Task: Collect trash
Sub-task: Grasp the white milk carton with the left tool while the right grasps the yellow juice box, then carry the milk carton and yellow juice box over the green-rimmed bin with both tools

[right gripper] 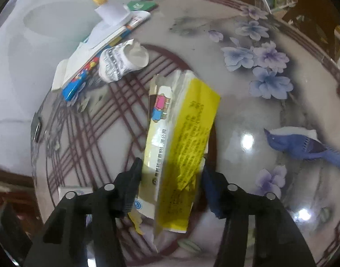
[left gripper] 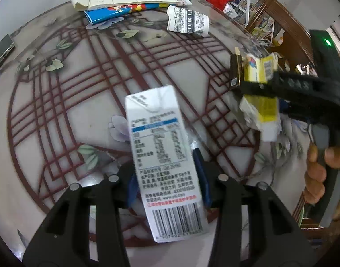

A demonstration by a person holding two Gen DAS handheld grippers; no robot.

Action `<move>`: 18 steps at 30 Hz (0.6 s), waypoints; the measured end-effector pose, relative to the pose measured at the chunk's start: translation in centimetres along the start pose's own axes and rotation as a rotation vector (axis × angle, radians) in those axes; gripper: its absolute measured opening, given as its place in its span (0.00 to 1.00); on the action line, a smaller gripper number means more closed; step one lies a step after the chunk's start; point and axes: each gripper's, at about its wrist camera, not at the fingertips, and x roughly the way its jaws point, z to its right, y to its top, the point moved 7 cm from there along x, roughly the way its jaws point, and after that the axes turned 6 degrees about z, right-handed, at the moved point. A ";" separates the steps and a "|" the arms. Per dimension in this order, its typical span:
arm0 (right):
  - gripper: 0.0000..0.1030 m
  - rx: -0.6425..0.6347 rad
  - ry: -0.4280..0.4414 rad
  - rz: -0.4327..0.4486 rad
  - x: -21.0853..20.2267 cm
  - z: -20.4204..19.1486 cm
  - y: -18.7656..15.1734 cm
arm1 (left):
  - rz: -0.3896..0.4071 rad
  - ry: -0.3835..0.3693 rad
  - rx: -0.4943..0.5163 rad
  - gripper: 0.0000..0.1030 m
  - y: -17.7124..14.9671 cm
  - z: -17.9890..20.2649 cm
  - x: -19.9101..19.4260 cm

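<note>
While both grippers are loaded, the collection stands partway. Left gripper point(left gripper: 167, 178): jaws clenched on a white milk carton point(left gripper: 163, 155), held lifted above the round patterned table point(left gripper: 58, 111), barcode end toward the camera. Right gripper point(right gripper: 170, 182): jaws clamped on a flattened yellow-and-white box point(right gripper: 179, 138), also clear of the tabletop; the left view shows it in the air near the table's far right edge.

Left on the table, as far as I can see: a crumpled paper cup point(left gripper: 187, 22) lying on its side, just beside a stack of flat packaging and a blue cartoon-print wrapper point(left gripper: 116, 12) at the far rim. A phone point(left gripper: 3, 51) lies at the left edge; probably not trash.

No bin shows in either view, so I cannot tell where the held items go. Judgement: two pieces picked, none visibly deposited, at least the cup outstanding.
</note>
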 end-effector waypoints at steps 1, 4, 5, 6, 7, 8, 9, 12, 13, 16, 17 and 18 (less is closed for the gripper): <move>0.45 -0.009 0.005 0.003 -0.5 0.1 -0.3 | 0.003 -0.003 -0.006 0.42 0.2 0.1 0.1; 0.44 -0.029 0.014 0.026 -3.0 0.8 -1.4 | 0.013 -0.012 -0.022 0.57 0.4 0.1 0.0; 0.44 -0.023 0.019 0.029 -3.8 1.1 -1.9 | 0.017 -0.017 -0.029 0.57 0.4 0.1 0.0; 0.44 -0.012 0.025 0.031 -4.6 1.3 -2.4 | 0.012 -0.019 -0.034 0.57 0.3 0.1 0.1; 0.44 0.000 0.030 0.034 -5.3 1.5 -2.9 | -0.004 -0.018 -0.037 0.55 0.1 0.1 0.5; 0.44 0.013 0.035 0.038 -6.0 1.8 -3.5 | -0.013 -0.016 -0.041 0.52 0.0 0.2 0.7; 0.44 0.026 0.038 0.046 -6.9 2.1 -4.1 | -0.004 -0.008 -0.037 0.41 0.0 0.1 0.5; 0.44 0.051 0.056 0.079 -9.6 2.3 -5.6 | -0.010 -0.021 -0.025 0.35 -0.2 0.6 0.0; 0.44 0.050 0.054 0.095 -10.7 2.4 -6.2 | 0.006 -0.022 -0.011 0.35 -0.2 1.0 -0.6; 0.44 0.048 0.047 0.136 -13.2 2.2 -7.4 | 0.049 -0.029 0.030 0.35 -0.1 2.1 -2.3; 0.44 0.047 0.044 0.147 -13.9 2.1 -7.7 | 0.061 -0.037 0.042 0.35 -0.1 2.6 -3.0; 0.44 0.047 0.039 0.161 -14.7 2.1 -8.0 | 0.075 -0.045 0.056 0.35 0.0 3.2 -3.7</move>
